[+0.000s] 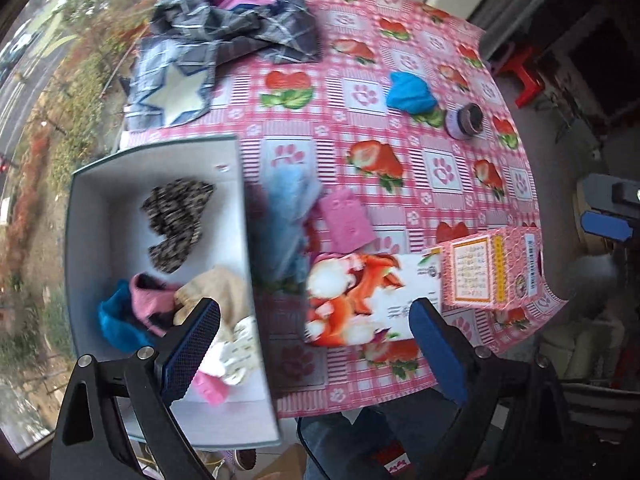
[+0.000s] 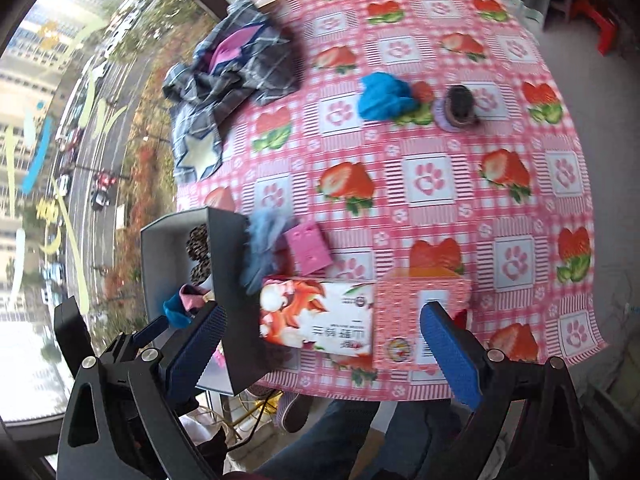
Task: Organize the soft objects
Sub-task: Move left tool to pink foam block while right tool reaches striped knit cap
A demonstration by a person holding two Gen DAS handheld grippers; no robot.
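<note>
A grey box (image 1: 160, 156) (image 2: 228, 264) stands at the table's left edge. It holds a leopard-print cloth (image 1: 176, 220), blue, pink, beige and white soft items (image 1: 152, 304). A light blue fluffy item (image 1: 288, 216) (image 2: 262, 248) lies against the box's right wall. A bright blue cloth (image 1: 410, 92) (image 2: 384, 96) lies far out on the table. A plaid garment (image 1: 224, 32) (image 2: 232, 64) lies at the far left. My left gripper (image 1: 316, 344) is open and empty above the box's near edge. My right gripper (image 2: 324, 352) is open and empty above the table's near edge.
A pink checked cloth with strawberries covers the table (image 1: 400, 184) (image 2: 440, 184). A pink card (image 1: 348, 220) (image 2: 310, 248), a printed packet (image 1: 360, 300) (image 2: 316, 320) and a pink carton (image 1: 488, 268) (image 2: 420, 316) lie near the front. A small jar (image 1: 464, 120) (image 2: 458, 108) stands by the blue cloth.
</note>
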